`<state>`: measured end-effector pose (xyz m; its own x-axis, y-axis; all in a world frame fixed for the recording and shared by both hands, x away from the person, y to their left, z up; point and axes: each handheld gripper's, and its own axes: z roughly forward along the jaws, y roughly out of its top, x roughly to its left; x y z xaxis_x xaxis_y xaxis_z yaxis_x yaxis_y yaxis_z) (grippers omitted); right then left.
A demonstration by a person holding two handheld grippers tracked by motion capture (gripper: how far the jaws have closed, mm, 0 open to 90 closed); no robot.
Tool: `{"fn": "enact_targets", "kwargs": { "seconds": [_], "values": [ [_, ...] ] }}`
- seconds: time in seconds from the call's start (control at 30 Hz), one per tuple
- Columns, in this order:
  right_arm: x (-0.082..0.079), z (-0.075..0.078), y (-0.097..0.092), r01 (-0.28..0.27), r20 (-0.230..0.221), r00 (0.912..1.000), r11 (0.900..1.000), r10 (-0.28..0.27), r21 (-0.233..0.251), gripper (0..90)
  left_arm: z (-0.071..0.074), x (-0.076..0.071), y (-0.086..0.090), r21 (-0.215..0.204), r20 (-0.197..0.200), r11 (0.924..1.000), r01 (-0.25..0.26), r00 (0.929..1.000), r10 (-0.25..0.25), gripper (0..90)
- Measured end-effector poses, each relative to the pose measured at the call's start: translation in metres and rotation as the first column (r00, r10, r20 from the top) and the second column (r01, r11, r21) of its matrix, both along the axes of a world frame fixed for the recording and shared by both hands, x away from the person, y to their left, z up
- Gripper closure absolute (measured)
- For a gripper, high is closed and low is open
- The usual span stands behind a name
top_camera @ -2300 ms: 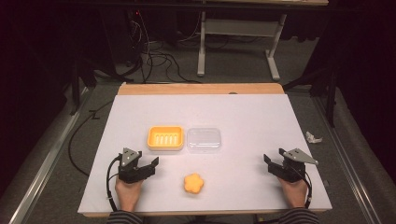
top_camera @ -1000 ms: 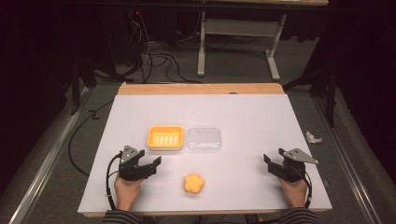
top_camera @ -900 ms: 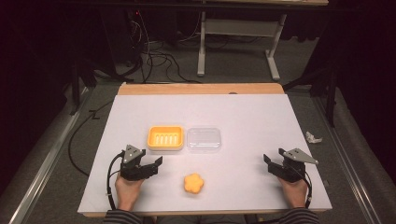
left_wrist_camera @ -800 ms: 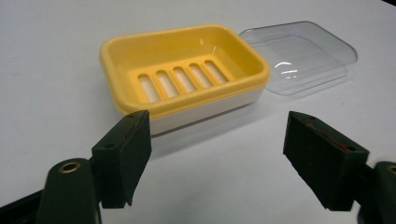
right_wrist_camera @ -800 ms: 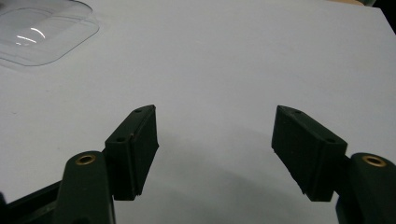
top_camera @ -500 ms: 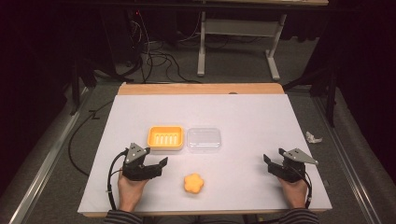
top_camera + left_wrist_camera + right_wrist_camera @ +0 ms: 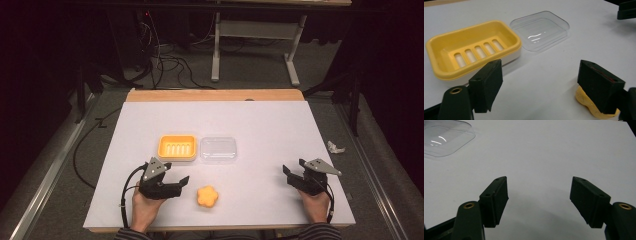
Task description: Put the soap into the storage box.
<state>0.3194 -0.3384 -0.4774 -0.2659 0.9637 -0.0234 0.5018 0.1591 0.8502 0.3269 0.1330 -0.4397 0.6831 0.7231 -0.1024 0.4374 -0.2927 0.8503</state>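
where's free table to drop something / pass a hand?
Free: far strip behind yellow tray and clear lid; wide patch between lid and right gripper. Crowded: near left, where left gripper sits beside orange soap, below the tray.

White-topped table (image 7: pixel 260 125) with a wooden strip along the far edge (image 7: pixel 215 95). Grey carpeted floor (image 7: pixel 60 165) around it. Black cables (image 7: pixel 165 62) lie tangled on the floor beyond the table, far left. Light grey metal frame legs of another table (image 7: pixel 252 35) stand behind, centre. Small crumpled white scrap (image 7: pixel 336 147) sits on the floor just off the table's right edge. Surroundings dark, details beyond that unreadable.
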Motion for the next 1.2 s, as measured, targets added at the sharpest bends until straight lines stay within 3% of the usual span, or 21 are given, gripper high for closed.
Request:
{"fn": "enact_targets", "kwargs": {
  "seconds": [0.43,1.2],
  "values": [
    [0.000,0.000,0.001,0.000,-0.002,1.0000,1.0000,0.000,-0.008,31.1,-0.004,-0.007,-0.026,0.028,-0.014,0.9960,0.085,0.9963,-0.084,21.0],
    [0.000,0.000,0.001,0.001,-0.004,1.0000,1.0000,-0.001,-0.006,30.8,-0.012,-0.022,-0.049,0.043,-0.017,0.9878,0.150,0.9887,-0.149,20.0]
  ]
}}
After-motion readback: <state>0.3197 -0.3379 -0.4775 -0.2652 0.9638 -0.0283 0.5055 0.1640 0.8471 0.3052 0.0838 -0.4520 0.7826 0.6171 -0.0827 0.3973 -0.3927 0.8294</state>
